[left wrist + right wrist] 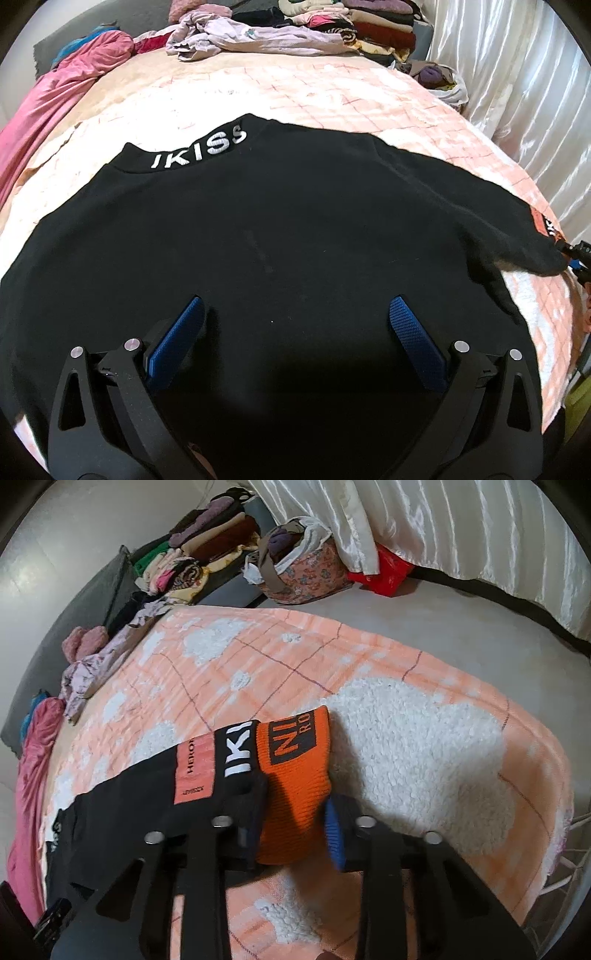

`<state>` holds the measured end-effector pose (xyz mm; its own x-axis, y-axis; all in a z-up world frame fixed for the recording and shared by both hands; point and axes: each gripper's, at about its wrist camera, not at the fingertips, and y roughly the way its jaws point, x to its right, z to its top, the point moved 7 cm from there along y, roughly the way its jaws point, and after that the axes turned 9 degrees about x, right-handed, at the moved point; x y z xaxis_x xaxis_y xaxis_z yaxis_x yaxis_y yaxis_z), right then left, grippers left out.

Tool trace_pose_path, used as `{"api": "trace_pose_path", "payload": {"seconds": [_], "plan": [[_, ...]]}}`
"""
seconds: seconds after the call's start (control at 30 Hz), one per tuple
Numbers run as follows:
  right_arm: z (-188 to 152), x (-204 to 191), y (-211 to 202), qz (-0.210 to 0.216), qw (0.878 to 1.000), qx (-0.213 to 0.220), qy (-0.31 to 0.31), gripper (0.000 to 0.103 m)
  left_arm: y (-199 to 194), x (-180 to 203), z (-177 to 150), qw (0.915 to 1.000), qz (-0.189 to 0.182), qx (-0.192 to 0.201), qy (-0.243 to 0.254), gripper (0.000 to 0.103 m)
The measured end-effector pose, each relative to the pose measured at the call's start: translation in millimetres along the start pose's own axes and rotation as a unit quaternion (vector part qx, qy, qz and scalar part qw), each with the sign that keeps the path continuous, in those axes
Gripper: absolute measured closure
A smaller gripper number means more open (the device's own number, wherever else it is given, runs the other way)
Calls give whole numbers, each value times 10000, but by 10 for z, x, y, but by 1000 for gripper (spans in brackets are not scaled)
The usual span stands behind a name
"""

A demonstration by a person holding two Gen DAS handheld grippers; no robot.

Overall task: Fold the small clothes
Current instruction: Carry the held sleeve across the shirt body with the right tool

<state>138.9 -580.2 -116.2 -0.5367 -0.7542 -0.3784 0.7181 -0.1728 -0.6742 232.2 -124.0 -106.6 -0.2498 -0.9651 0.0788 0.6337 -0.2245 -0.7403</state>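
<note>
Blue textured pads (pixel 177 341) of the left gripper (pixel 295 339) stand wide apart with nothing between them, hovering low over the lower body of the black long-sleeved top (pixel 277 240). That garment lies spread flat on the peach-and-white checked fleecy blanket (pixel 332 96), its collar lettered in white pointing away from the camera. Its right sleeve stretches out to the edge of the view, where the right gripper (pixel 574 254) meets the cuff.

In the right wrist view, the right gripper (pixel 291 827) is closed on the orange ribbed cuff (pixel 295 786) of that sleeve, the knit pinched between its fingers; a blue pad (pixel 334 834) shows beside the fabric. Black and salmon printed bands sit just above the cuff.

Further out, a crumpled lilac garment (pixel 236 35) and a pink satin cloth (pixel 55 96) lie at the blanket's far edge. Beyond them rises a stack of folded clothes (pixel 195 550), with a floral fabric bag (pixel 306 568) beside it and white satin curtains (pixel 461 535) behind.
</note>
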Motion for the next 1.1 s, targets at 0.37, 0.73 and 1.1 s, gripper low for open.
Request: {"api": "trace_pose_path", "payload": {"seconds": [0.37,0.73,1.1], "plan": [[112,-340,-353,760,9968,254,-7,94,-252,-92,45,9998,-42,157,-101,8],[372,-1372,-850,1772,9817,387,-579,94,-506,-273,127,9990,-77,363,-231,8],[465,-2544,-1184,2599,9571,254,-1258,95,-752,-662,216,9971,57,534,-542,8]]}}
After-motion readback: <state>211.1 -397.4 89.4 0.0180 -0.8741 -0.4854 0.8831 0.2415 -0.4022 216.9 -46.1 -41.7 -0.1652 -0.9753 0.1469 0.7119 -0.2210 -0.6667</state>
